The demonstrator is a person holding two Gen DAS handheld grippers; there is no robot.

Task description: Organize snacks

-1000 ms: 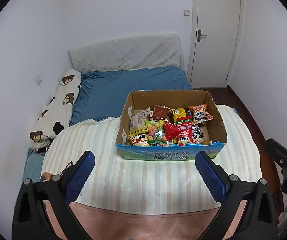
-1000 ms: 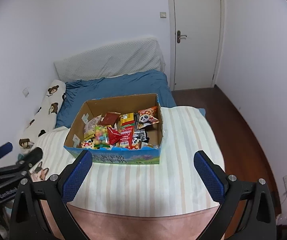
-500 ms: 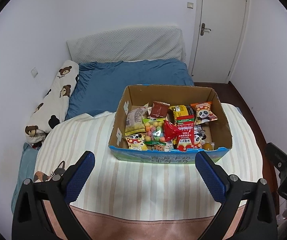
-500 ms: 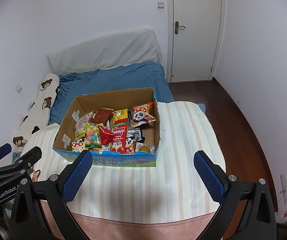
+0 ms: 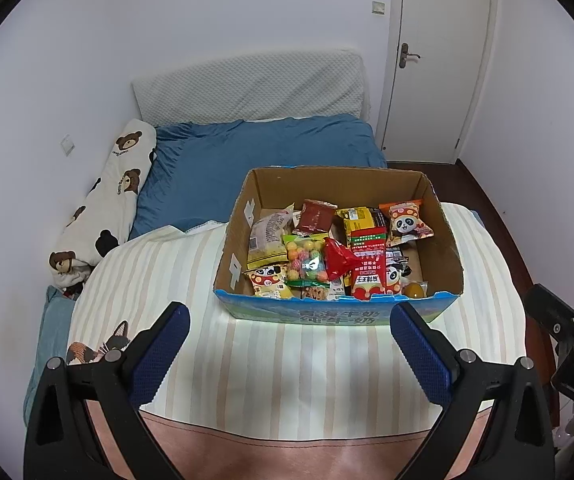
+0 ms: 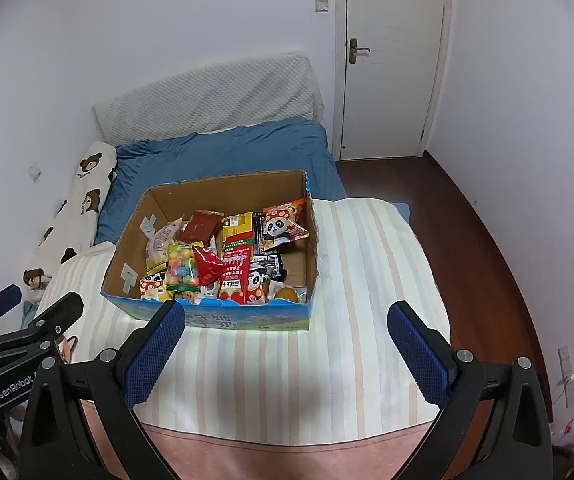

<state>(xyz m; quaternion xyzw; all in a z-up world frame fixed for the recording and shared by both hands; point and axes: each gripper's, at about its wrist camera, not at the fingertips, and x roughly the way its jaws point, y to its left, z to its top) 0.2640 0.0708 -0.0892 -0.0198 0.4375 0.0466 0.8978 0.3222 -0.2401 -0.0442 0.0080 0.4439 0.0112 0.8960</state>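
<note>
Tongs, left (image 5: 287, 334): we hold them spread wide, empty, just short of the cardboard box (image 5: 339, 312) of snacks (image 5: 327, 252) on the striped blanket (image 5: 287, 360).
Tongs, right (image 6: 287, 334): likewise gaping, empty; box (image 6: 223, 320) ahead-left, panda packet (image 6: 283, 226) at its far right.

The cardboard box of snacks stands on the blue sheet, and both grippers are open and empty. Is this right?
Not quite. In the left wrist view the cardboard box stands on the striped blanket, not on the blue sheet behind it. The left gripper and the right gripper are indeed open and empty.
</note>
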